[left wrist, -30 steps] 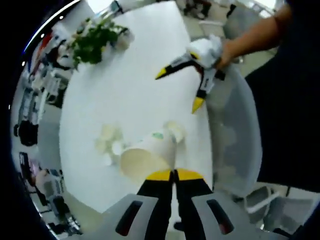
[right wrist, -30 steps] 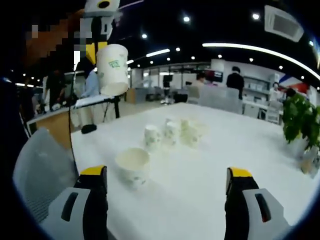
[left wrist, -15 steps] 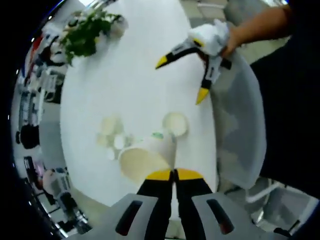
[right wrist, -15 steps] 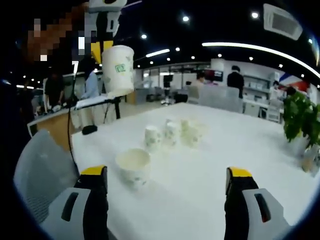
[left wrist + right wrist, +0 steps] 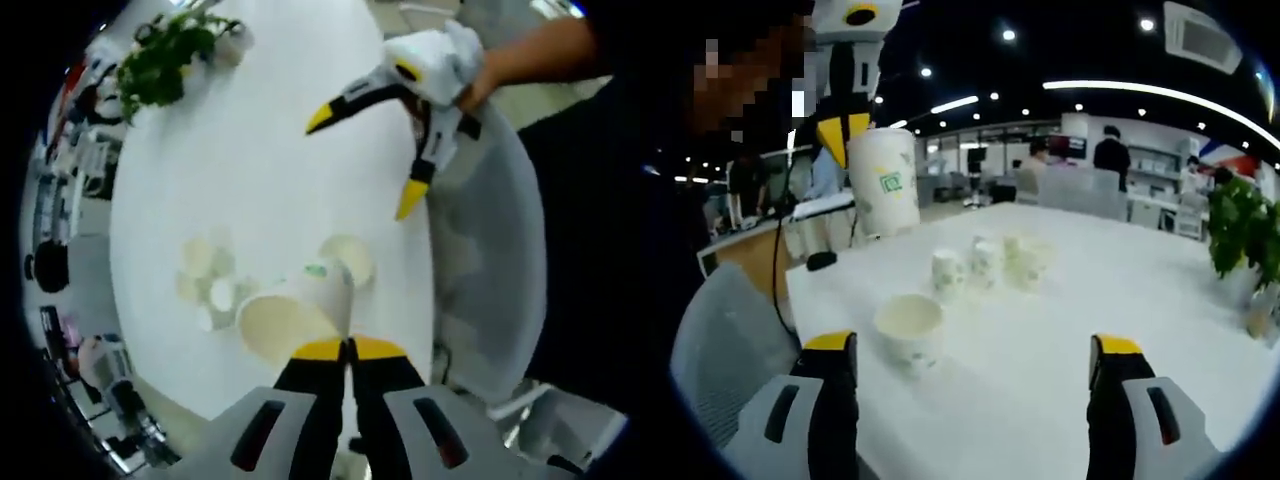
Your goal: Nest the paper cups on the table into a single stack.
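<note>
Lower now than half a second ago, the held cup point(image 5: 883, 182) hangs above the lone cup point(image 5: 909, 333) near the worktop point(image 5: 1060, 350) edge, pinched by its wall in the closed left claw point(image 5: 347, 348). The right claw point(image 5: 970, 365) stands wide, empty. More cups point(image 5: 985, 265) cluster further back. To nest cleanly, I'd centre the held cup over the lone one's mouth, keep it upright, and lower it straight.

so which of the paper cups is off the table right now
The cup held by the left gripper: this held cup hangs in the air, its wall pinched between shut jaws. The lone cup and the cluster of cups stand on the table.
</note>
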